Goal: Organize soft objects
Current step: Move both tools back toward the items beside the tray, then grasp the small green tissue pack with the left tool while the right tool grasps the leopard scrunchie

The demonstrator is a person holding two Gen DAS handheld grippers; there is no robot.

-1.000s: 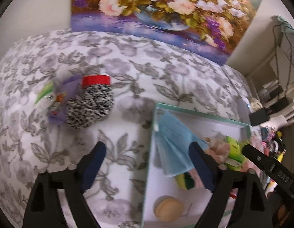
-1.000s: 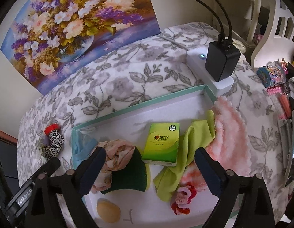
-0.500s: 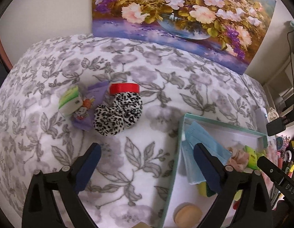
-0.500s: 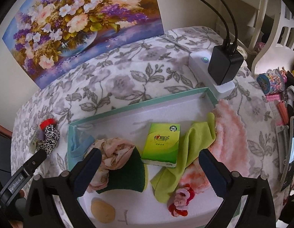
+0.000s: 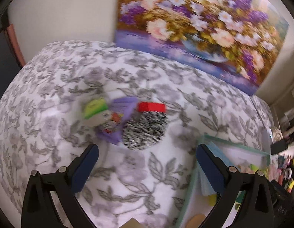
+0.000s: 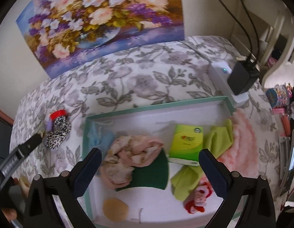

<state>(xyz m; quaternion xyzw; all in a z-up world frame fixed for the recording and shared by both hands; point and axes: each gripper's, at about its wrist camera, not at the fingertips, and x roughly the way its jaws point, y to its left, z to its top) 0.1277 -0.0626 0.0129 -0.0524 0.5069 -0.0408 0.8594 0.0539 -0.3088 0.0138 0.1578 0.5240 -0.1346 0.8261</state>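
A black-and-white spotted soft piece with a red band [image 5: 145,128] lies on the flowered cloth beside a purple packet [image 5: 116,121] with a green tag. My left gripper [image 5: 147,169] is open and empty, just short of them. The spotted piece also shows in the right wrist view [image 6: 58,131]. My right gripper [image 6: 149,171] is open and empty over the white tray [image 6: 156,108], which holds a pink cloth [image 6: 128,155], a blue cloth [image 6: 98,138], a dark green sponge [image 6: 152,172], a green tissue pack [image 6: 186,142], a lime cloth [image 6: 219,140] and a beige puff [image 6: 115,210].
A flower painting [image 6: 101,22] leans on the wall behind. A white power strip with a black charger [image 6: 240,77] sits at the tray's far right corner. A pink fluffy cloth [image 6: 242,144] hangs over the tray's right rim. Small clutter [image 6: 280,98] lies at the far right.
My left gripper has swung left from the tray's corner toward the spotted piece and purple packet, which now sit centred ahead. My right gripper has shifted slightly over the tray.
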